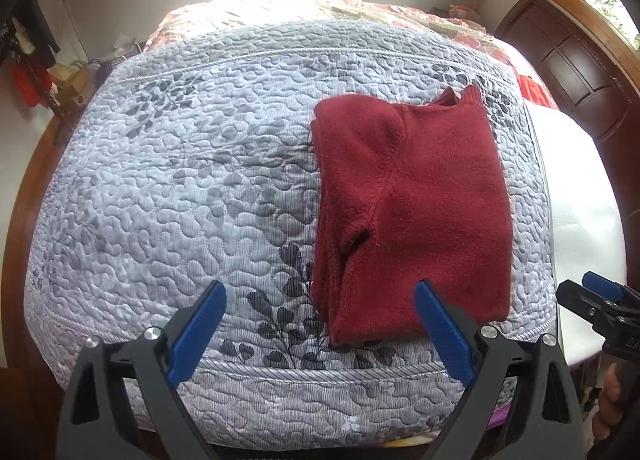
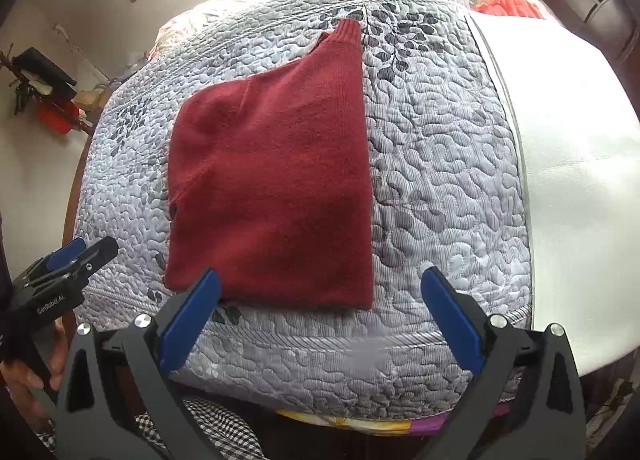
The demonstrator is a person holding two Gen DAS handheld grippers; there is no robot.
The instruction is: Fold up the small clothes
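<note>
A dark red knitted sweater (image 1: 416, 200) lies folded into a narrow rectangle on the grey quilted bedspread (image 1: 180, 188), its ribbed collar pointing away from me. In the right wrist view the same sweater (image 2: 272, 180) fills the middle, collar at the top. My left gripper (image 1: 320, 292) hovers open above the sweater's near edge, nothing between its blue pads. My right gripper (image 2: 320, 280) is open too, just short of the near hem, holding nothing. Each gripper shows at the edge of the other's view: the right gripper (image 1: 600, 300) and the left gripper (image 2: 76, 256).
A white sheet (image 2: 568, 164) covers the bed to the right of the bedspread (image 2: 440, 164). Dark wooden furniture (image 1: 568, 64) stands at the back right. Floral bedding (image 1: 400, 12) lies at the far end. Clutter (image 1: 36, 72) sits left of the bed. A hand (image 2: 24, 376) holds the left gripper.
</note>
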